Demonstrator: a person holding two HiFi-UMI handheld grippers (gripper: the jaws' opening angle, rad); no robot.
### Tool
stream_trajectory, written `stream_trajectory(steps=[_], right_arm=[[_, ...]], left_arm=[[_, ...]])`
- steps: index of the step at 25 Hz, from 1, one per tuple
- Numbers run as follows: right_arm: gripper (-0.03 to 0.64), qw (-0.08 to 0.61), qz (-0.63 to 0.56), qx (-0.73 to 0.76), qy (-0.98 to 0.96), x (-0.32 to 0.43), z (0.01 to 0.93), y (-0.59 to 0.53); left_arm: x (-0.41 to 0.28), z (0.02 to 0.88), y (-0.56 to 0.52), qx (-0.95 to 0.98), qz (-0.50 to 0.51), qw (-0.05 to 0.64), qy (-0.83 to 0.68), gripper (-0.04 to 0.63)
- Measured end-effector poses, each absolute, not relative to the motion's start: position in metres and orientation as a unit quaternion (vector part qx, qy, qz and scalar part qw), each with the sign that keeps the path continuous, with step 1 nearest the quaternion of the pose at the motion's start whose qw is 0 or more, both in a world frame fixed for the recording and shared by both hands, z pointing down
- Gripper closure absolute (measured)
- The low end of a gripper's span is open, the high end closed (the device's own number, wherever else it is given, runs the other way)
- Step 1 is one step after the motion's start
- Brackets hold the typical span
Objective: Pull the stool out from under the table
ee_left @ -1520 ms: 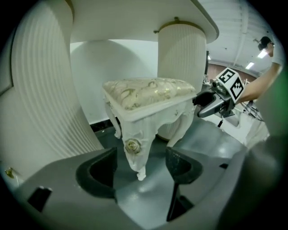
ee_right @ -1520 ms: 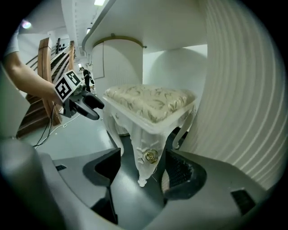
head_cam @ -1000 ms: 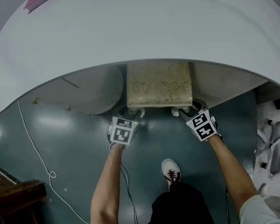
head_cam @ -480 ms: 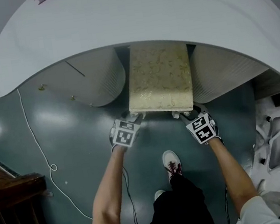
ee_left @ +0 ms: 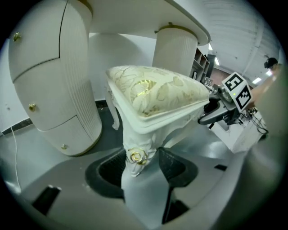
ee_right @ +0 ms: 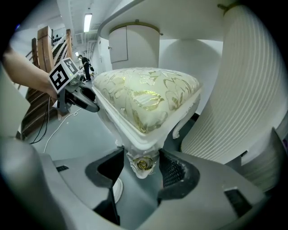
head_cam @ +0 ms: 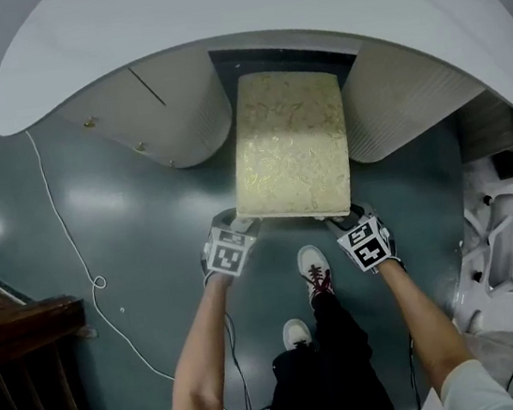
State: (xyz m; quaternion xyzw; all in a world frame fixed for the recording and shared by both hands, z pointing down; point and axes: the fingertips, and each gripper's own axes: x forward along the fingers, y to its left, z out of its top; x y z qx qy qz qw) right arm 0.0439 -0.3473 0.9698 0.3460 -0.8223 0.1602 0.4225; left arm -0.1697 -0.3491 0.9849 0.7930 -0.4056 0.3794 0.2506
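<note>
With the left tool (head_cam: 232,220) clamped wide on the stool (head_cam: 290,142) at its front corner leg, right at the gold rose, pull straight back toward the body, low and level. Match this with the right tool (head_cam: 353,216), clamped equally wide on the other front corner leg, so as not to twist the seat against the ribbed pedestals (head_cam: 168,117) on either side. Mind the shoes (head_cam: 315,272) just behind the tools.

Seems mostly out, far end close to the table (head_cam: 211,16) edge ahead of both tools. Cream padded seat with gold pattern, white carved frame, curved legs.
</note>
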Motion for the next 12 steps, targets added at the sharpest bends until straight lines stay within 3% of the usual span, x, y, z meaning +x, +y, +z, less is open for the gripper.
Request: stream_trajectory(steps=[12], right_arm=[[0.362, 0.447, 0.203, 0.31, -0.814, 0.033, 0.969, -0.243]], left_arm=[[-0.181, 0.982, -0.246, 0.764, 0.417, 0.29, -0.397, 0.365]])
